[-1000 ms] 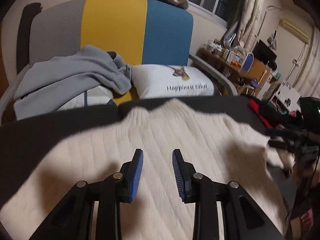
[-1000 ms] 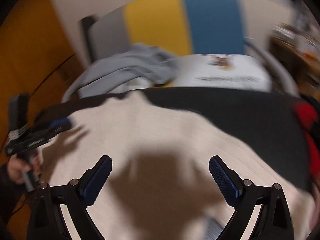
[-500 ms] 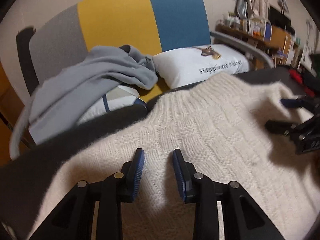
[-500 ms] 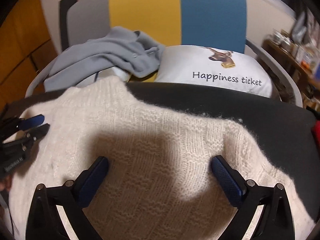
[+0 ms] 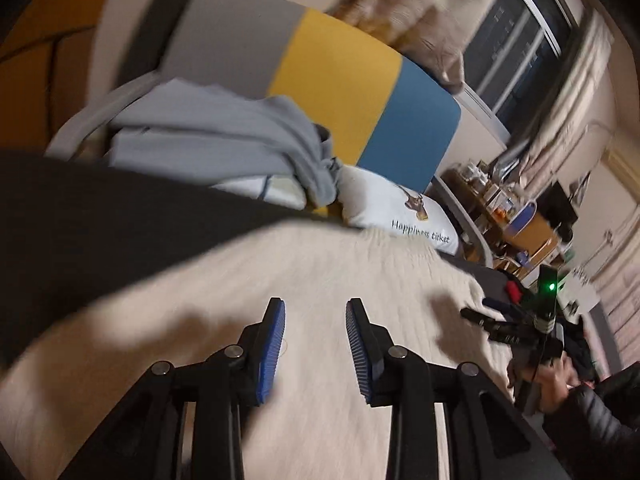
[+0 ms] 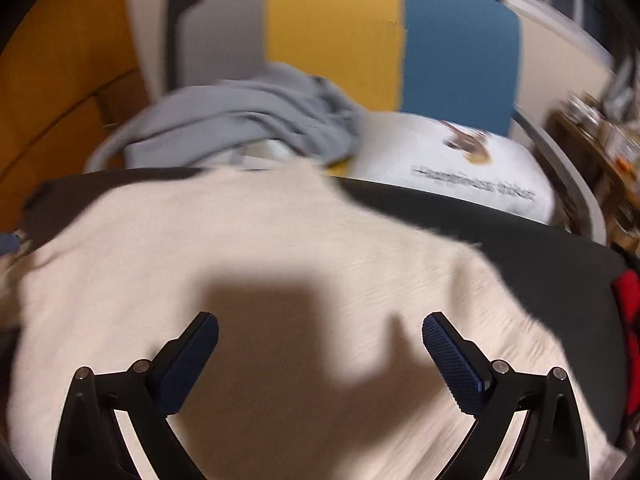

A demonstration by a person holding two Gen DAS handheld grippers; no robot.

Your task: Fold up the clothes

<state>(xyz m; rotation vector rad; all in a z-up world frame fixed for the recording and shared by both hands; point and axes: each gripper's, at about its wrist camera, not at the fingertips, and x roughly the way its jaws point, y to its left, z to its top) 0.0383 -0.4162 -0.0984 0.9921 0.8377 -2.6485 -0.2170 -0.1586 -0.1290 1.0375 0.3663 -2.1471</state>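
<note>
Left gripper [image 5: 314, 344] has swung left across the cream sweater [image 5: 280, 280], jaws apart, empty. Right gripper [image 6: 320, 360] hangs wide open, holding nothing. No fold begun yet.

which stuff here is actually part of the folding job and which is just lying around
Part of the job:
cream knit sweater
left hand-held gripper
right hand-held gripper
dark work surface

Lying about:
grey garment
white "Happiness ticket" pillow
striped chair back
red item
</note>
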